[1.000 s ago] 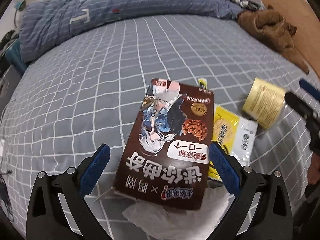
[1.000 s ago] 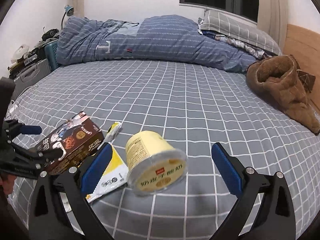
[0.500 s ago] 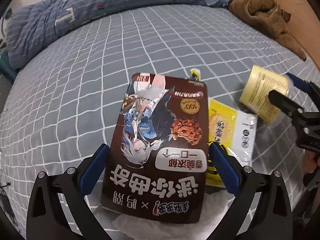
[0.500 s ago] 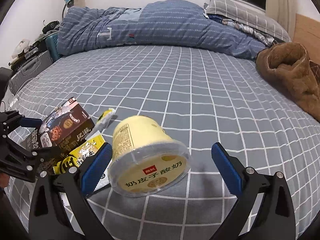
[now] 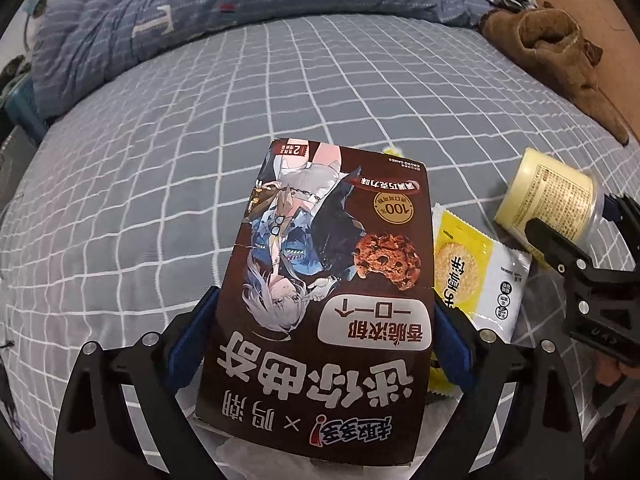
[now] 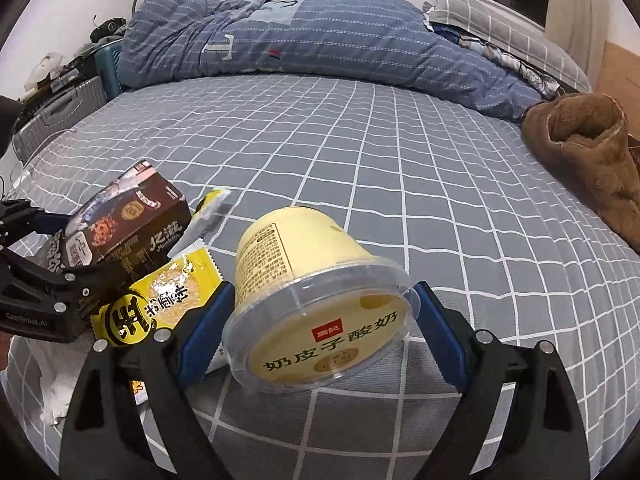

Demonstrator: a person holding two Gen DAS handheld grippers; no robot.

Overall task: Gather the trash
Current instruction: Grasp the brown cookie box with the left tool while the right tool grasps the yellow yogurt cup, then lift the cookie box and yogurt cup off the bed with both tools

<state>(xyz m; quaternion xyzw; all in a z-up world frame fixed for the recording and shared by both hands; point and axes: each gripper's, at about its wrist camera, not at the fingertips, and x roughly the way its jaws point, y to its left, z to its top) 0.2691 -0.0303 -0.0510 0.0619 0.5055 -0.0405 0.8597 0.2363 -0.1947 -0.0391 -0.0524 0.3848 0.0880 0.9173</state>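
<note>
Brown cardboard cookie box (image 5: 328,280) clamped in my left gripper (image 5: 320,344); pale-yellow plastic yogurt tub (image 6: 316,304) pinched by my right gripper (image 6: 316,332). Yellow snack wrapper (image 5: 476,272) uncollected on bed.

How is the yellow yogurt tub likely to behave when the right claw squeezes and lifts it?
The yogurt tub lies on its side on the soft bedsheet, so it may roll if nudged. Its tapered wall and smooth clear lid look slippery between the right claw pads. As trash it is probably empty, light and easily dented.
</note>
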